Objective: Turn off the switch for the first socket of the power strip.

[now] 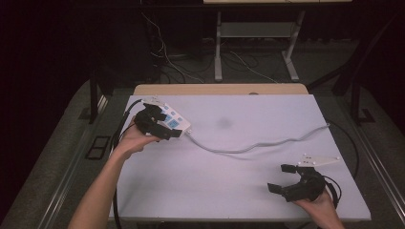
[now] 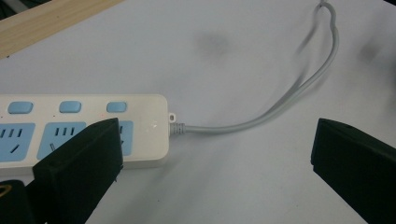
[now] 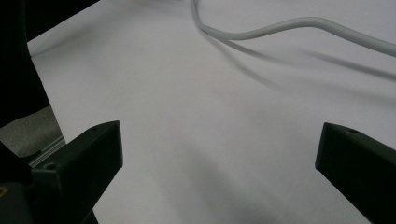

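A white power strip with blue sockets and blue switches lies at the table's far left. Its grey cable snakes rightward to the table's right edge. My left gripper hovers open over the strip. In the left gripper view the strip lies at the left with one jaw overlapping its cable end, the cable runs between the jaws, and the left gripper holds nothing. My right gripper stands open near the front right, over bare table. In its own view the right gripper is wide open with the cable farther off.
The white table top has a wooden strip along its far edge and a dark smudge near the middle. Metal legs and loose wires stand on the floor behind. The table's left edge is close to the right gripper's jaw.
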Available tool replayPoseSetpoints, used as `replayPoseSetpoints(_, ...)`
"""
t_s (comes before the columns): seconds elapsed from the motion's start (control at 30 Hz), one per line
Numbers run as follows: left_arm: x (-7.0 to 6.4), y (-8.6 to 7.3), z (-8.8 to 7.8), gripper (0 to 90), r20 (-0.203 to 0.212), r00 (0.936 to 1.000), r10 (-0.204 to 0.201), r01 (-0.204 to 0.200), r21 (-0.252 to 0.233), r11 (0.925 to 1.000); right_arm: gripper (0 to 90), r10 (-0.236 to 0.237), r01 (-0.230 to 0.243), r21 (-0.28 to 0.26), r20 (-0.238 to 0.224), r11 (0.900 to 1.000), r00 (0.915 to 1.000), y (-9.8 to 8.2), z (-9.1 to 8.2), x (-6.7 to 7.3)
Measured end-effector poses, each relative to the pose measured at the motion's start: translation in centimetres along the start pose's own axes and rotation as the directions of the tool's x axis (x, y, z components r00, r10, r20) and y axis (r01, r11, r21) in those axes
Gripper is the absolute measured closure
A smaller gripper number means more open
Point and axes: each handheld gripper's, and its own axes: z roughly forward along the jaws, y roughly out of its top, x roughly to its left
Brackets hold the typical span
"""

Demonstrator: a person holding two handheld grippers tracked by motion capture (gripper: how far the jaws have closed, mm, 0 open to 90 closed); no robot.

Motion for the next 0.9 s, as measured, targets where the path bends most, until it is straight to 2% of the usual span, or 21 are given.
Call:
replayPoseSetpoints(0.43, 1.9, 0.9, 0.5, 4.7, -0.022, 0.9996, -0.016, 0.017, 0.032, 0.9993, 0.4, -0.011, 0.011, 0.012, -0.007, 1.0, 0.9999, -0.1, 0.2, 0.3)
replayPoseSetpoints(0.73, 3.4, 1.7, 0.0, 13.7, -0.052, 0.9981, -0.033, 0.035, 0.036, 0.9987, 0.4, -0.015, 0.015, 0.018, -0.01, 1.0, 0.9998, -0.1, 0.4, 0.3)
replayPoseSetpoints(0.9, 4.2, 2.2, -0.2, 19.1, -0.055, 0.9976, -0.043, 0.045, 0.033, 0.9984, 0.4, -0.014, 0.014, 0.019, -0.009, 1.0, 0.9999, -0.1, 0.4, 0.3)
